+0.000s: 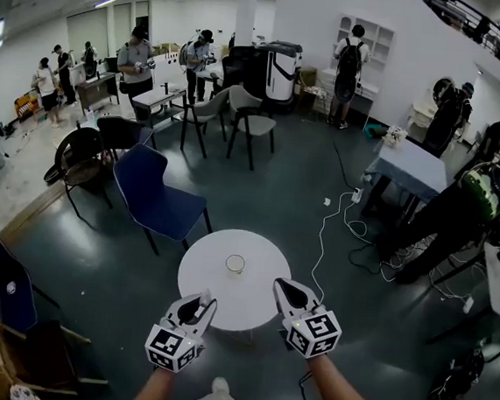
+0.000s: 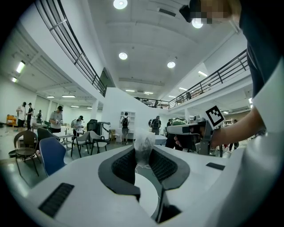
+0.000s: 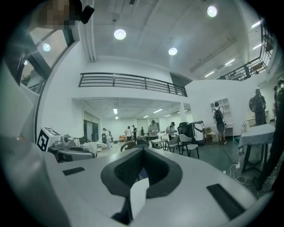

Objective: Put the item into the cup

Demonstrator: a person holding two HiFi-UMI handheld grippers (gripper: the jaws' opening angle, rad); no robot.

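A small clear cup stands upright near the middle of the round white table. My left gripper hovers over the table's near edge, left of the cup. In the left gripper view, the left gripper is shut on a crumpled clear item that sticks up between its pads. My right gripper hangs at the table's near right edge, a little right of the cup. In its own view the right gripper has its tips together with nothing in them. The right gripper also shows in the left gripper view.
A blue chair and a black chair stand beyond the table to the left. White cables run over the floor at the right, near a cloth-covered table. Several people stand at the back of the hall.
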